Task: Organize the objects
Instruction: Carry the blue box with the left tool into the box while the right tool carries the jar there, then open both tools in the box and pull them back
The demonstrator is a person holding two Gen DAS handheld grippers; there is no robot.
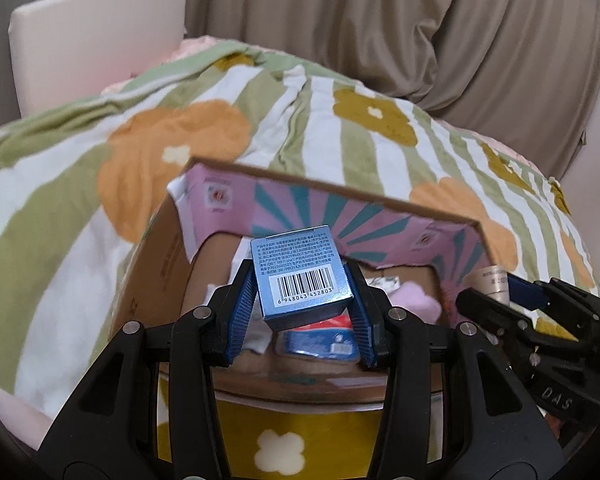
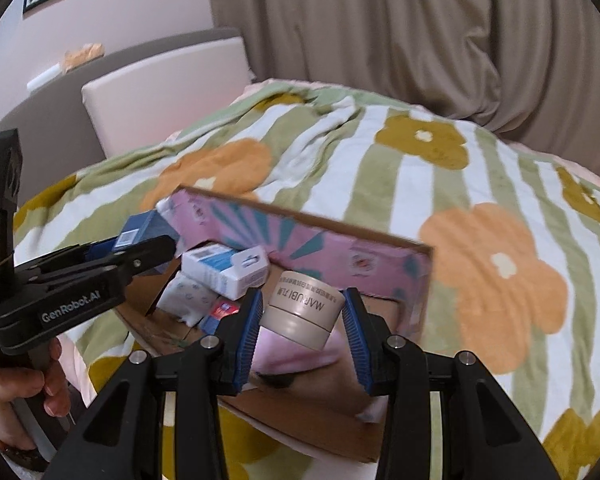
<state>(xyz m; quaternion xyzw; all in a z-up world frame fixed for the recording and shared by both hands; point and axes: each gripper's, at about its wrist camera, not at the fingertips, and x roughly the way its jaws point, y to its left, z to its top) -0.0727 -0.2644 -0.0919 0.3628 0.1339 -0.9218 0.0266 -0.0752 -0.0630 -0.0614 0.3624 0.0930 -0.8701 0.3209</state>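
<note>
- Two claws, each grasping one item above the open cardboard box on the flowered bedspread.
- Left claw clamps a blue carton; only the left wrist view shows its barcode.
- Right claw grips one beige cream jar; its "MARUBI" lettering reads only in the right wrist view.
- That view alone shows a white-and-blue carton in the box, and a hand on the left handle.

Shiny blue carton with a white barcode panel; beige round jar, dark lettering; brown cardboard box, its flap pink with teal rays; green-and-white striped blanket with orange and mustard flowers.
</note>
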